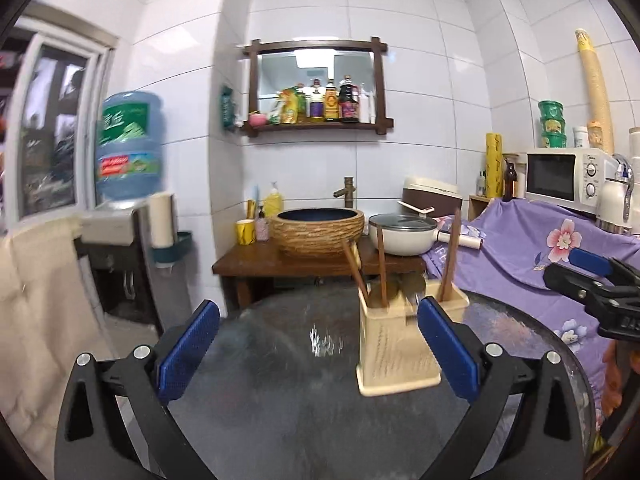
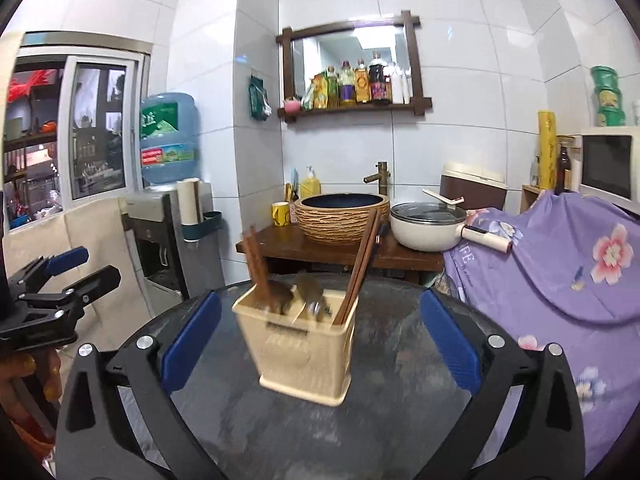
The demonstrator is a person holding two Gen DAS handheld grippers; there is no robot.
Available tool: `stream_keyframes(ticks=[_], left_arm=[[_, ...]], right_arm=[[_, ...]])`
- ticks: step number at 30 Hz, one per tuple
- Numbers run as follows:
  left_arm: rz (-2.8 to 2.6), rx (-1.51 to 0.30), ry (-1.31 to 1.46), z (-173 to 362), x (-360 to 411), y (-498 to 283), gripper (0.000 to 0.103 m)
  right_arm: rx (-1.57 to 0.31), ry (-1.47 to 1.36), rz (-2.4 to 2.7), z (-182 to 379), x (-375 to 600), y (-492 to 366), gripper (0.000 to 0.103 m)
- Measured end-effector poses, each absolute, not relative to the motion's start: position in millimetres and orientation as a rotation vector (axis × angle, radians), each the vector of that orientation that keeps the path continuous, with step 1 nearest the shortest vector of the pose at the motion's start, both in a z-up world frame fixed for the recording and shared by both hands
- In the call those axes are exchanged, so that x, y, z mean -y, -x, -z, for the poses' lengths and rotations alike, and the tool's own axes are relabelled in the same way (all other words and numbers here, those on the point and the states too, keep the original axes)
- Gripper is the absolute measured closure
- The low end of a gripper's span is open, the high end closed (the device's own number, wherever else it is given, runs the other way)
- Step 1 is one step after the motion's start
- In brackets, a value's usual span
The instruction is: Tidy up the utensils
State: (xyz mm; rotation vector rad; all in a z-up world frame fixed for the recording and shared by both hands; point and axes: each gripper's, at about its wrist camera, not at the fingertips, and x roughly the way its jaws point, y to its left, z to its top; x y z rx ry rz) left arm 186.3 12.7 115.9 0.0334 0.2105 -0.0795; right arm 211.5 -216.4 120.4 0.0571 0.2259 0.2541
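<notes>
A cream utensil holder (image 2: 304, 356) stands on the round dark glass table (image 2: 400, 340). Brown chopsticks lean in its left compartment (image 2: 256, 264) and its right compartment (image 2: 364, 256); metal spoons (image 2: 316, 300) sit in the middle. My right gripper (image 2: 320, 312) is open, its blue pads either side of the holder and not touching it. In the left wrist view the holder (image 1: 396, 356) stands just behind the right finger of my left gripper (image 1: 320, 320), which is open and holds nothing. Chopsticks (image 1: 382, 260) stick up from it. Each gripper shows at the other view's edge: the right gripper (image 1: 576, 274) and the left gripper (image 2: 86, 268).
Behind the table a wooden stand (image 2: 280, 248) carries a woven basin (image 2: 344, 216) and a white lidded pot (image 2: 428, 228). A purple floral cloth (image 2: 560, 272) covers furniture on the right, under a microwave (image 1: 568, 176). A water dispenser (image 2: 168, 216) stands at the left.
</notes>
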Motion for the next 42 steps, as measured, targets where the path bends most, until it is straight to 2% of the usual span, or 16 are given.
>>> stream_keyframes(ticks=[8, 19, 42], left_arm=[[0.112, -0.241, -0.053, -46, 6, -118, 0.006], [0.104, -0.226, 0.021, -30, -13, -45, 0.006], [0.087, -0.243, -0.006, -25, -15, -34, 0.006]], right_arm=[[-0.197, -0.004, -0.174, -59, 207, -113, 0.005], [-0.172, -0.068, -0.162, -35, 214, -19, 0.005], [-0.21, -0.027, -0.186, -28, 201, -6, 0.005]])
